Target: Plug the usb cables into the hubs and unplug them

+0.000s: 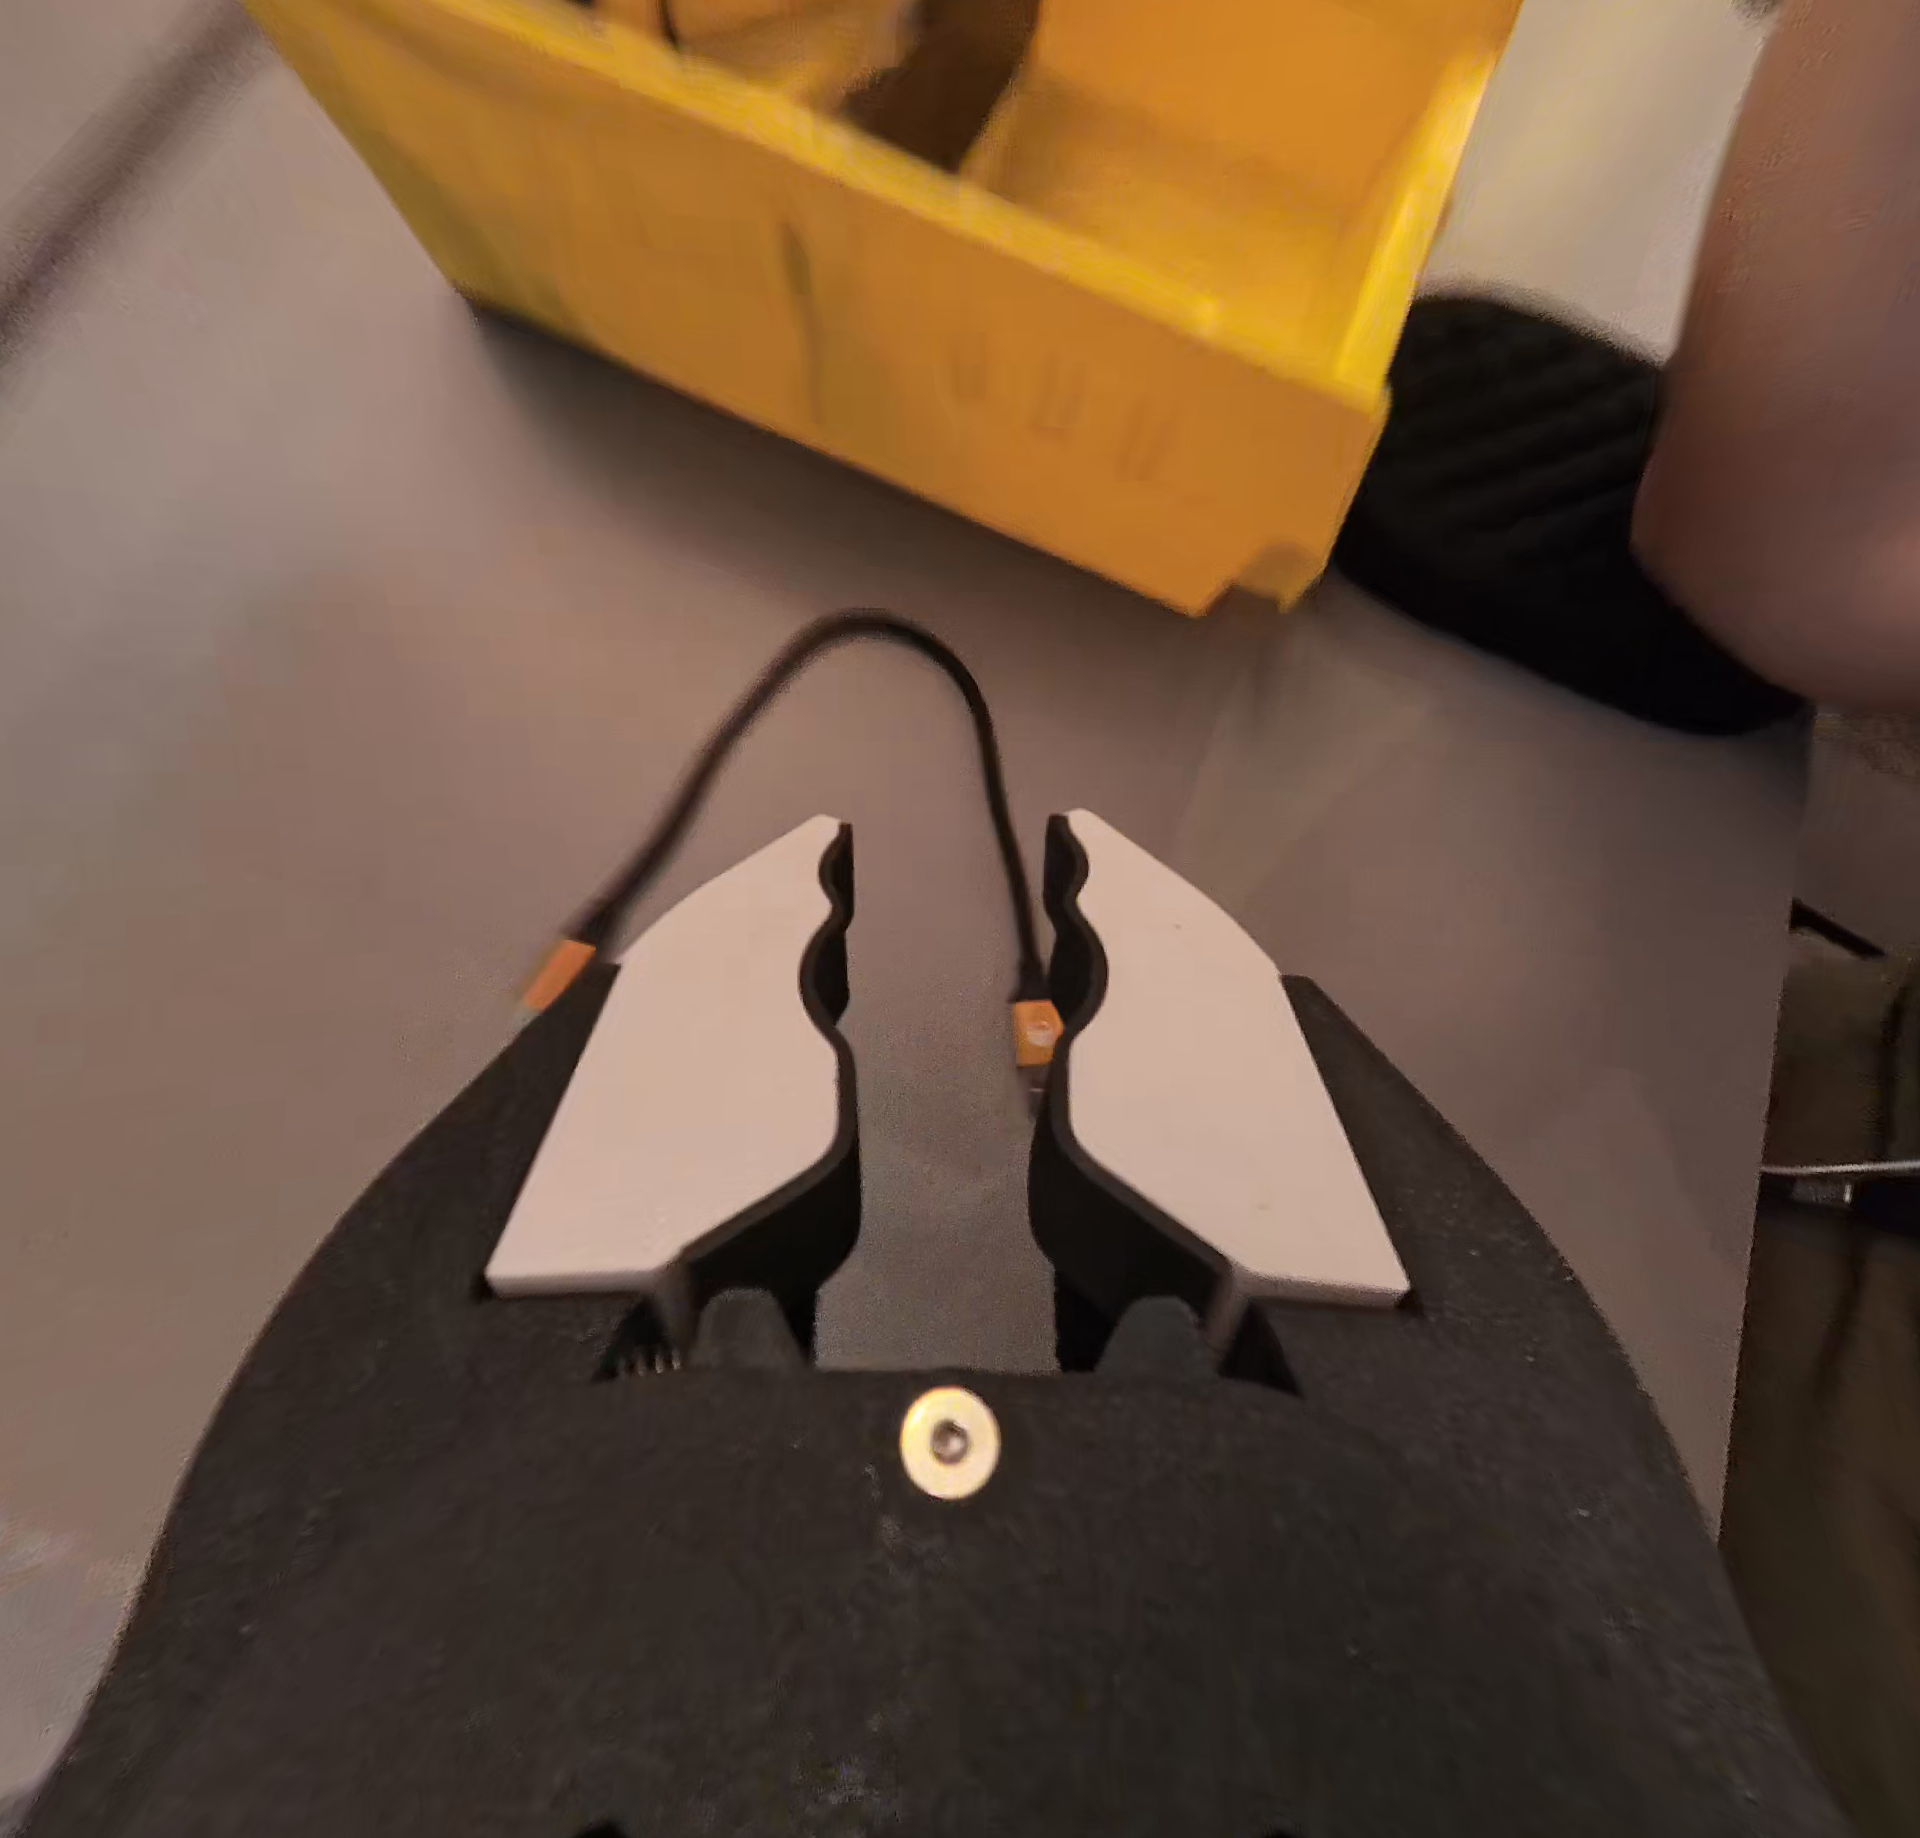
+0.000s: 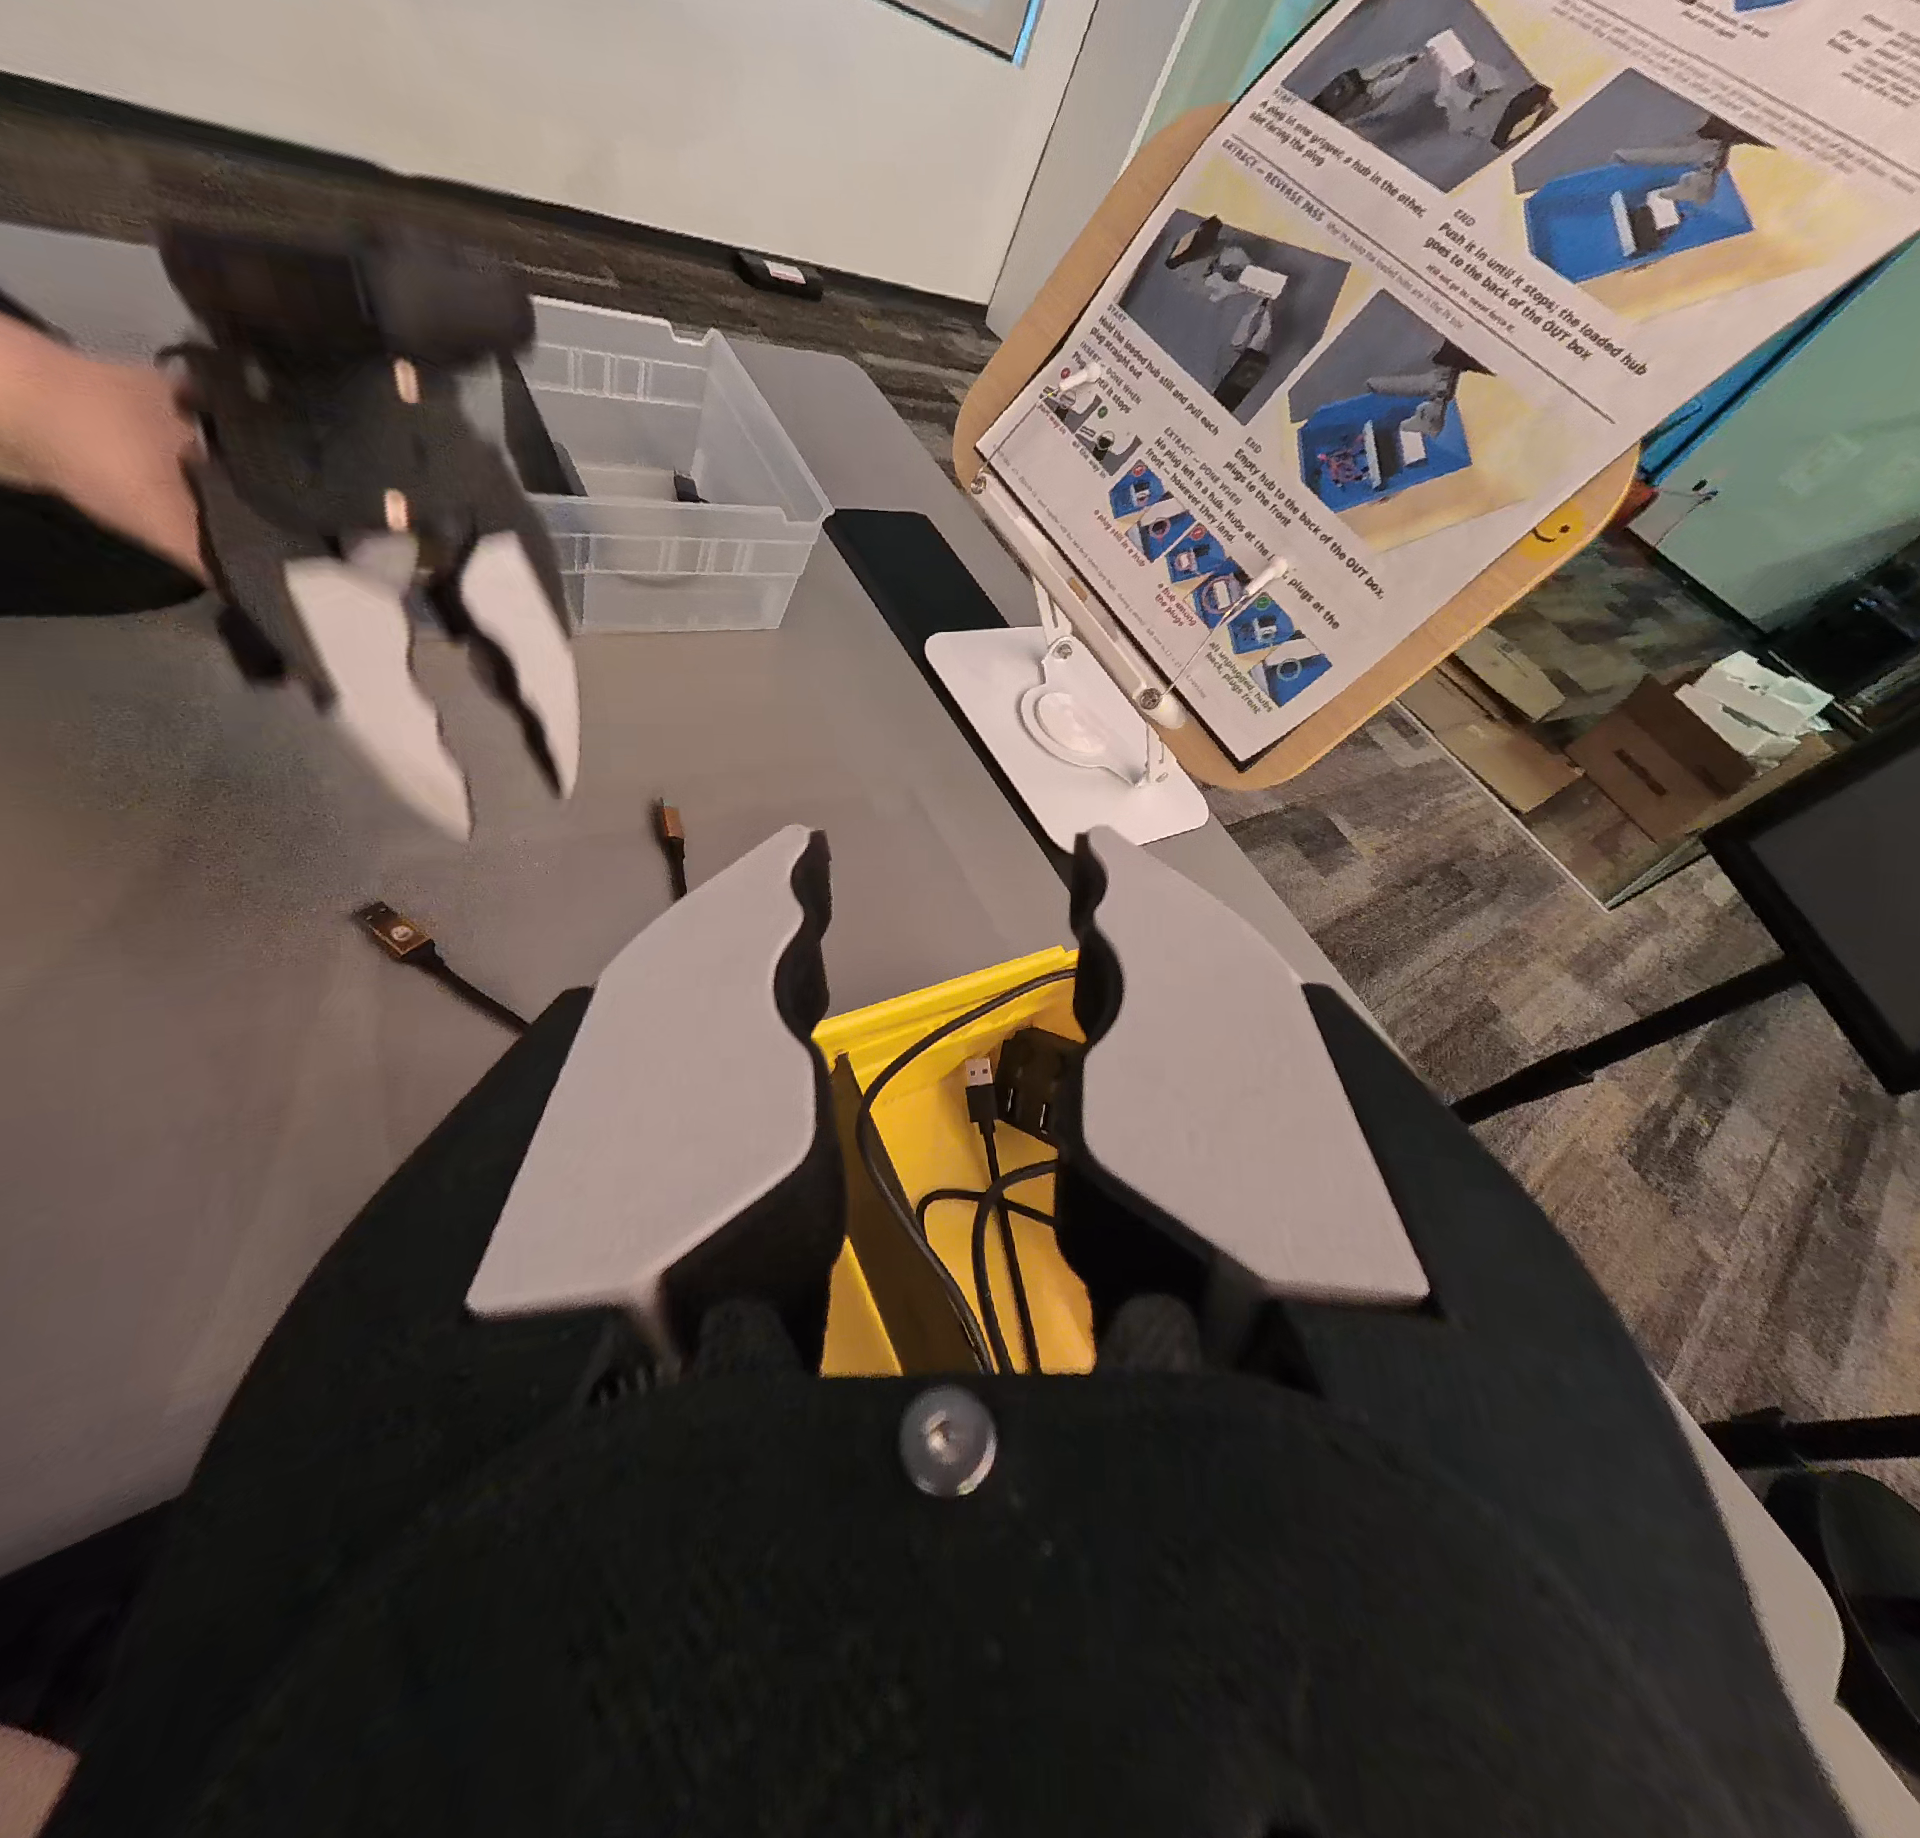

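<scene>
Left gripper, jaws parted and empty, hovers over short black cable with orange-banded plugs on smooth grey table. Right gripper gapes wide above yellow plastic bin of tangled cables.

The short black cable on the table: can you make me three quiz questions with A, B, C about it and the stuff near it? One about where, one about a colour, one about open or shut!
1. Where does the short black cable lie?
A. inside the clear bin
B. on the grey table, in front of the yellow bin
C. hanging from the paper stand

2. What colour are the bands at the cable's two plugs?
A. orange
B. green
C. pink

3. How are the left gripper's fingers?
A. shut on a plug
B. shut on nothing
C. open, holding nothing

Answers:
1 B: it curves across the table just short of the yellow bin.
2 A: both plug ends show orange.
3 C: the left gripper has a clear gap with bare table between its fingers.
</scene>
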Available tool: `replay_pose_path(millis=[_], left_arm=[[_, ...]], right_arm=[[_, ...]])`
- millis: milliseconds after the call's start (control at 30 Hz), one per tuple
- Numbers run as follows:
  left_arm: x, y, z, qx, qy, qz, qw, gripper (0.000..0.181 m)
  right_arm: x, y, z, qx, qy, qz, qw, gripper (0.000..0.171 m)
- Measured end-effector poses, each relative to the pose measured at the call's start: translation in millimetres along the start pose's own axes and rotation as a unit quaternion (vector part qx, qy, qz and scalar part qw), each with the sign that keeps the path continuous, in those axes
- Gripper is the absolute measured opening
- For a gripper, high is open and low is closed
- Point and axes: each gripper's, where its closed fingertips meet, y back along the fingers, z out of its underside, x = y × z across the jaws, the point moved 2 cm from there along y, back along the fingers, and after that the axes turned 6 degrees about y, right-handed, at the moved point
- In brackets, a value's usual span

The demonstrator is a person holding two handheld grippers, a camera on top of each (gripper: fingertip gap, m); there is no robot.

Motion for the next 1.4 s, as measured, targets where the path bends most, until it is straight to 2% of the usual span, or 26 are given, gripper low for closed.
replay_pose_path(millis=[33, 100, 167, 233, 300, 367, 467, 567, 633, 733, 900, 1033, 1167, 1200, 1300, 1400], left_arm=[[-7, 27, -20, 0.033, -0.016, -0.017, 0.999, 0.034], [-40, 92, -55, 0.087, -0.072, -0.098, 0.989, 0.034], [-80, 148, -67, 0.11, -0.146, -0.167, 0.969, 0.031], [-117, 174, -43, 0.055, -0.187, -0.16, 0.968, 0.027], [-168, 183, -3, -0.055, -0.176, -0.185, 0.965, 0.027], [-206, 179, 35, -0.127, -0.158, -0.186, 0.961, 0.028], [-233, 155, 72, -0.157, -0.176, -0.161, 0.958, 0.031], [-235, 135, 108, -0.235, -0.129, -0.081, 0.96, 0.031], [-237, 126, 119, -0.261, -0.096, -0.039, 0.96, 0.033], [-242, 116, 126, -0.281, -0.112, -0.021, 0.953, 0.039], [-255, 100, 126, -0.273, -0.268, -0.056, 0.922, 0.034], [-271, 95, 124, -0.273, -0.334, -0.076, 0.899, 0.036], [-277, 88, 138, -0.318, -0.328, -0.031, 0.889, 0.034], [-279, 87, 141, -0.327, -0.331, -0.025, 0.885, 0.029], [-280, 84, 138, -0.321, -0.332, -0.009, 0.887, 0.028], [-272, 81, 141, -0.32, -0.317, 0.028, 0.892, 0.008]], right_arm=[[1, 2, -1, 0.004, -0.001, 0.002, 1.0, 0.045], [3, 4, -1, 0.008, -0.004, 0.008, 1.0, 0.045], [5, 5, 1, 0.006, -0.007, 0.012, 1.0, 0.045], [7, 4, 3, 0.0, -0.008, 0.015, 1.0, 0.045], [9, 0, 6, -0.008, -0.012, 0.018, 1.0, 0.045], [11, -5, 10, -0.02, -0.016, 0.019, 0.999, 0.045], [14, -11, 21, -0.054, -0.019, 0.024, 0.998, 0.045], [17, -15, 31, -0.082, -0.028, 0.032, 0.996, 0.045], [20, -18, 37, -0.1, -0.033, 0.037, 0.994, 0.045], [22, -26, 45, -0.127, -0.032, 0.039, 0.991, 0.045], [22, -35, 60, -0.172, -0.03, 0.039, 0.984, 0.045], [22, -40, 68, -0.196, -0.028, 0.037, 0.979, 0.045], [21, -45, 77, -0.222, -0.029, 0.034, 0.974, 0.045], [21, -46, 79, -0.228, -0.029, 0.032, 0.973, 0.045], [20, -50, 84, -0.244, -0.027, 0.027, 0.969, 0.045], [17, -56, 89, -0.258, -0.025, 0.018, 0.966, 0.045]])
